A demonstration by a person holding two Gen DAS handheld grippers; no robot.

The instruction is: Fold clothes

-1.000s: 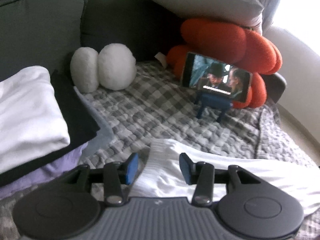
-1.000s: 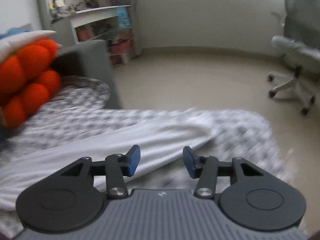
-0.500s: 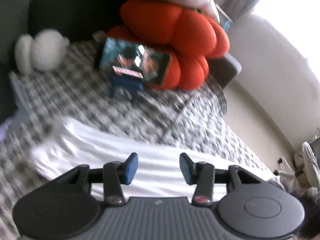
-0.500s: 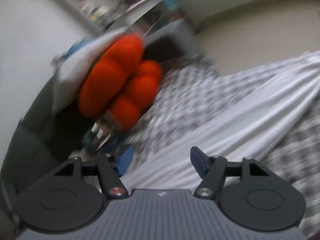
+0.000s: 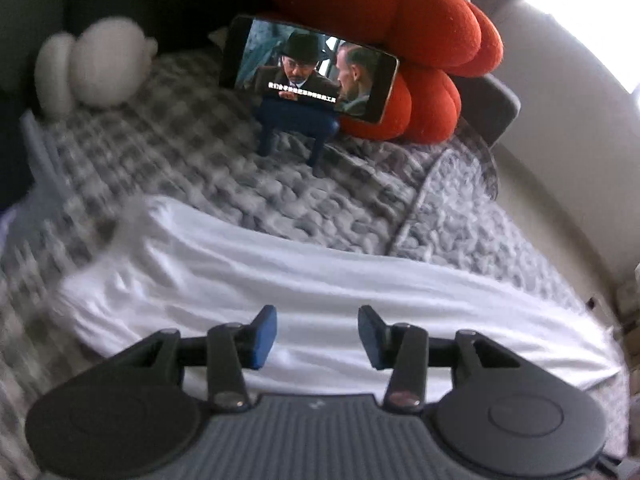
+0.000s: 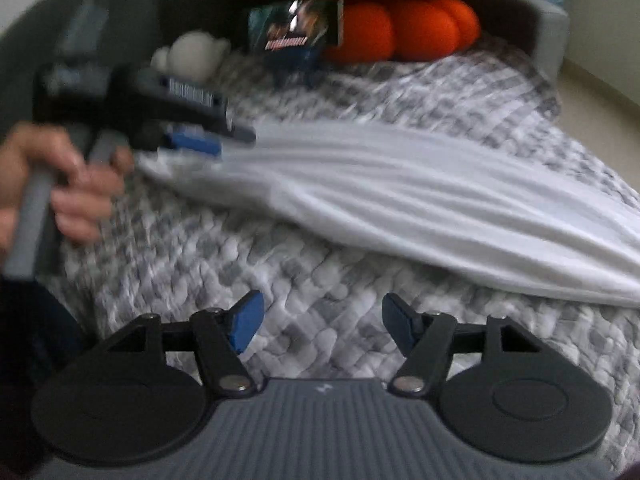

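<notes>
A long white garment (image 5: 320, 280) lies folded lengthwise across the grey checked blanket (image 5: 200, 168); it also shows in the right wrist view (image 6: 400, 196). My left gripper (image 5: 317, 336) is open and empty, hovering over the garment's near edge. In the right wrist view the left gripper (image 6: 196, 144) hangs over the garment's left end, held by a hand (image 6: 68, 192). My right gripper (image 6: 322, 328) is open and empty over bare blanket (image 6: 280, 280), in front of the garment.
A phone (image 5: 312, 70) playing video stands on a blue stand (image 5: 296, 124) at the back. An orange knotted cushion (image 5: 420, 40) and a white plush (image 5: 100, 68) lie behind it. The sofa's edge and floor (image 5: 560, 200) are to the right.
Both grippers have swung round. The left moved from the garment's left end to over its middle. The right turned from facing the room to facing the sofa back, now over blanket.
</notes>
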